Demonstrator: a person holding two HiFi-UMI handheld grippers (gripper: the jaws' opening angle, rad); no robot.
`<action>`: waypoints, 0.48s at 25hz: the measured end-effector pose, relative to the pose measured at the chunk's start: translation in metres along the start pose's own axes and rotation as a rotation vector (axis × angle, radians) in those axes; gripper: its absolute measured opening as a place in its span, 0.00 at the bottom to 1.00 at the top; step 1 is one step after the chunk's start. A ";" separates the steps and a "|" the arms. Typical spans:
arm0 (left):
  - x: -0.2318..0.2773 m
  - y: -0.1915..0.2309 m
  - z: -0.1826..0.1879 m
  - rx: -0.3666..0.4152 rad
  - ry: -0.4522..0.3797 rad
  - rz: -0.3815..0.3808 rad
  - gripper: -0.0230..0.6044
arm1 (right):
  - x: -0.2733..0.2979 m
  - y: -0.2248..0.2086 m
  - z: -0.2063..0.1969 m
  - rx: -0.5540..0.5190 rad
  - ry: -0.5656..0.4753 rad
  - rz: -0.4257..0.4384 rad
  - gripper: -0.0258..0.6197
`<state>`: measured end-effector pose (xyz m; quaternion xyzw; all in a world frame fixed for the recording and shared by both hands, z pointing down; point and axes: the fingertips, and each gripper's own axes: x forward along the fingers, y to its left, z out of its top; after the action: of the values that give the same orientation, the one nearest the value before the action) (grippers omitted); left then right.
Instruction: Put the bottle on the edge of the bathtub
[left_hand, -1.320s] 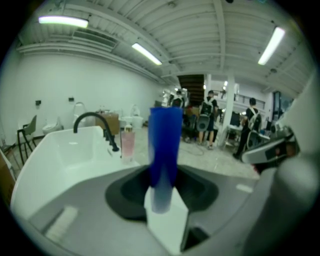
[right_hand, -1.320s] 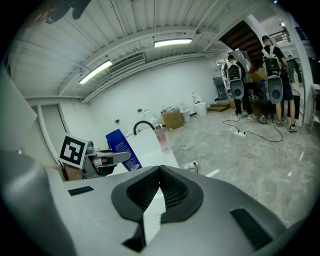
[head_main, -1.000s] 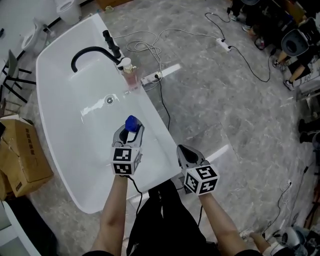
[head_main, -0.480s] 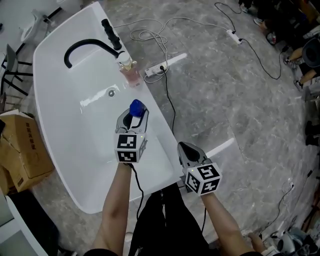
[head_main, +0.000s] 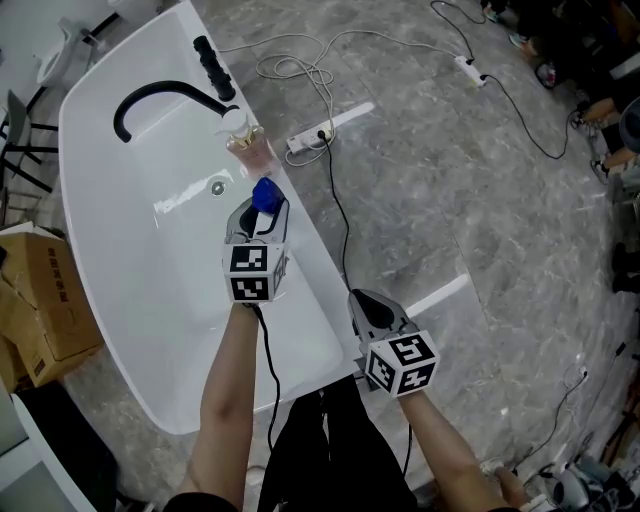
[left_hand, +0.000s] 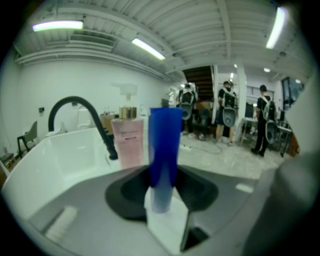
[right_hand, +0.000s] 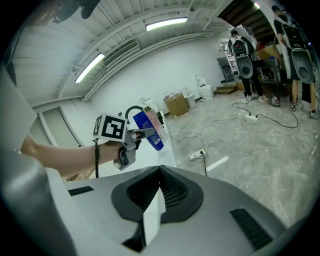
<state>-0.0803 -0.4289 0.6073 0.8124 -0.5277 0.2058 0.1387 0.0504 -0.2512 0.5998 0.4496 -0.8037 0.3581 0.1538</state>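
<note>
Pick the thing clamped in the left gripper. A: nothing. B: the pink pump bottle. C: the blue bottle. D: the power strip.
C: the blue bottle sits gripped between the jaws of the left gripper, while the pink pump bottle stands apart on the rim of the bathtub.

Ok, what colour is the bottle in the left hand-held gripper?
The bottle is blue; the left gripper view shows it best.
</note>
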 end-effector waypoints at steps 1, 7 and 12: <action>0.004 0.002 -0.001 0.003 0.000 0.004 0.29 | 0.001 -0.002 0.000 0.001 0.000 0.000 0.04; 0.022 0.009 -0.001 0.010 0.010 0.017 0.29 | 0.003 -0.010 -0.002 0.004 0.006 -0.004 0.04; 0.033 0.014 0.001 0.007 0.011 0.033 0.29 | 0.002 -0.014 -0.003 0.006 0.009 -0.005 0.04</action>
<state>-0.0814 -0.4616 0.6222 0.8028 -0.5397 0.2145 0.1353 0.0602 -0.2551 0.6090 0.4504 -0.8008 0.3622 0.1571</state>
